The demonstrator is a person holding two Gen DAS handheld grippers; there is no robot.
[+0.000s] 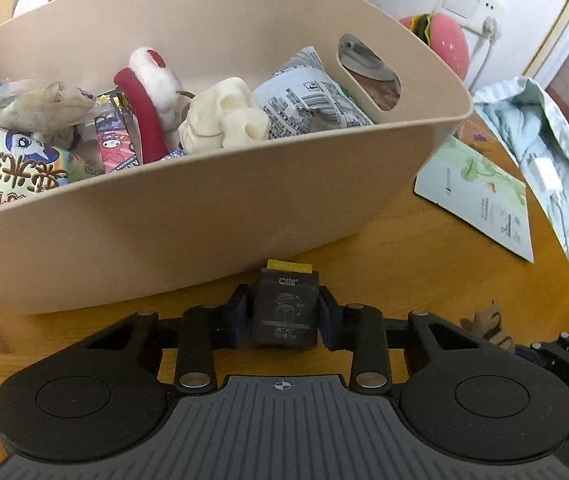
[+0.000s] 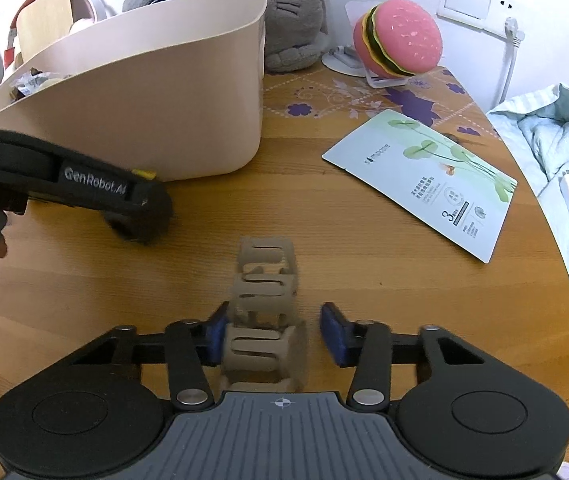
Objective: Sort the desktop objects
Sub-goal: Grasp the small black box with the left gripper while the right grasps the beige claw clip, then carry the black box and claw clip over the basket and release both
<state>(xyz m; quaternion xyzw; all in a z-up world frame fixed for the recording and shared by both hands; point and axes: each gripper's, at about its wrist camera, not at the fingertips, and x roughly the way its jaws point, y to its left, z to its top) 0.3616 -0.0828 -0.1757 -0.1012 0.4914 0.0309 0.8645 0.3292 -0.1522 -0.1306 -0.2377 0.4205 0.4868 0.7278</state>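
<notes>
**Gripping a small box beside the bin**

Tilting steeply down at the wooden table [image 2: 364,240], the left gripper [image 1: 284,314] clamps a small dark box [image 1: 285,308] just beside the beige bin [image 1: 204,216]. Nearby, the right gripper [image 2: 274,334] brackets a tan hair claw [image 2: 264,312]; only its left pad touches.

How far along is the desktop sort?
Done: the beige bin already holds snack packets and other small items. In hand: the left tool is shut on a small dark box just in front of the bin; the right tool straddles a tan hair claw, its left pad touching, the right pad apart. Left: the face-mask sachet lies on the table.
</notes>
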